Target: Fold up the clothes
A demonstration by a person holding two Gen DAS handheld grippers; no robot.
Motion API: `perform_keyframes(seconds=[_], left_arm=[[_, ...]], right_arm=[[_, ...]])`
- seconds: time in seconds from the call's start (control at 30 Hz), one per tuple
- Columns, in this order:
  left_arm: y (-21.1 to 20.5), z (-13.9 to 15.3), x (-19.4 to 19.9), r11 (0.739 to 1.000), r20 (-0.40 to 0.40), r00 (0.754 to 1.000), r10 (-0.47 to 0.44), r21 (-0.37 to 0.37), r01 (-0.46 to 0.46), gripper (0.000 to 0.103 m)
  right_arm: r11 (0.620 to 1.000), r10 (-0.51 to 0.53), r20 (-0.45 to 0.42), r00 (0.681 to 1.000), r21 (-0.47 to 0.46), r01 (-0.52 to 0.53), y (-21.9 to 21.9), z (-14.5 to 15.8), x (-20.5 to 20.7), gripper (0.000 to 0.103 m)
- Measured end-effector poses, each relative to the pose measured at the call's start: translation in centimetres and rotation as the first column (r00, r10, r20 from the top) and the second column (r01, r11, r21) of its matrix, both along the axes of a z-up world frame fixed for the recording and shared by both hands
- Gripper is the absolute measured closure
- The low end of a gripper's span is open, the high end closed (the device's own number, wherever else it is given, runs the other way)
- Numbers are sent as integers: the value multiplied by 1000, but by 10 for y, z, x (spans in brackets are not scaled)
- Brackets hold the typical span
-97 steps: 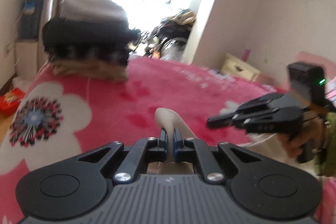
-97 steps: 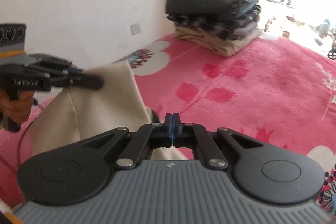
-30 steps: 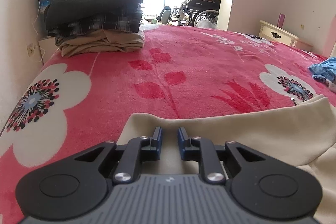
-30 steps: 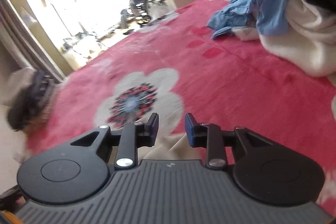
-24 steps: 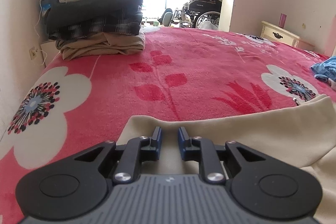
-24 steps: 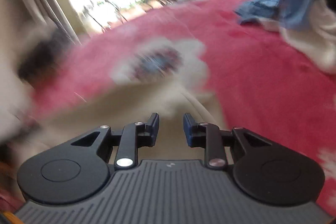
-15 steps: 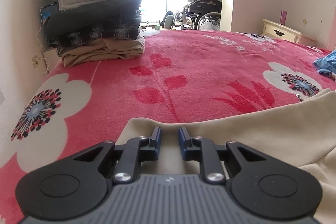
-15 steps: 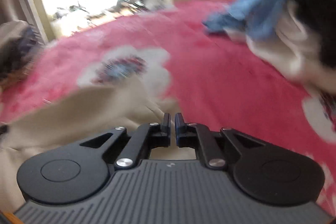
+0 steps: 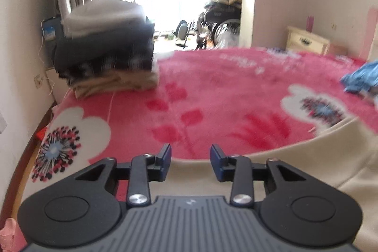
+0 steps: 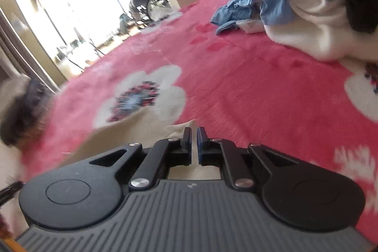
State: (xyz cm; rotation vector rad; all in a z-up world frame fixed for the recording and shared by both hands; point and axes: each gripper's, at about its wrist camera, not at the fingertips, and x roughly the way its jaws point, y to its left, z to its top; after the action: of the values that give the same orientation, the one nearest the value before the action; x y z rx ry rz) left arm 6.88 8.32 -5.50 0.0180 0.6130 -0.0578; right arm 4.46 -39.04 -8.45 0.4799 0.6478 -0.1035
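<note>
Left hand-held gripper (image 9: 191, 158) jaws opening above smooth cream garment (image 9: 307, 164), right hand-held gripper (image 10: 193, 142) pinching its edge, fuzzy pink blanket (image 9: 212, 91)

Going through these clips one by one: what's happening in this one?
A person with a handheld gripper in each hand is folding a cream garment on a pink flowered blanket. The left gripper is opening above the cloth's edge, its pads clear of it. The right gripper is shut, apparently pinching another part of the cream cloth. A stack of folded clothes sits at the bed's far corner, and an unfolded heap waits further along.
</note>
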Motion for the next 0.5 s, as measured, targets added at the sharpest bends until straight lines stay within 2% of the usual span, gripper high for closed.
perform_keyframes(seconds=[0.13, 0.2, 0.27, 0.3, 0.33, 0.4, 0.5], left_arm=[[-28, 26, -40, 987, -2, 988, -153, -51, 153, 65], [-51, 23, -64, 962, -40, 963, -265, -70, 262, 65], [-71, 8, -83, 935, -93, 931, -352, -69, 347, 65], [-81, -5, -90, 927, -138, 917, -374, -48, 371, 65], [-87, -20, -95, 929, -178, 913, -367, -23, 369, 66], [-84, -46, -102, 932, -176, 917, -358, -19, 361, 65], [-83, -48, -102, 936, -159, 923, -352, -24, 352, 63]], right_arm=[[991, 134, 9, 991, -19, -134, 41, 16, -27, 98], [973, 227, -15, 974, -34, -227, 69, 18, -37, 98], [948, 299, -72, 951, -89, -305, 97, 11, -45, 98], [935, 319, -115, 941, -122, -332, 107, 5, -45, 100], [918, 322, -163, 933, -186, -350, 115, -5, -44, 101], [877, 333, -227, 915, -283, -389, 126, -23, -42, 103], [894, 311, -226, 923, -259, -365, 124, -25, -39, 103]])
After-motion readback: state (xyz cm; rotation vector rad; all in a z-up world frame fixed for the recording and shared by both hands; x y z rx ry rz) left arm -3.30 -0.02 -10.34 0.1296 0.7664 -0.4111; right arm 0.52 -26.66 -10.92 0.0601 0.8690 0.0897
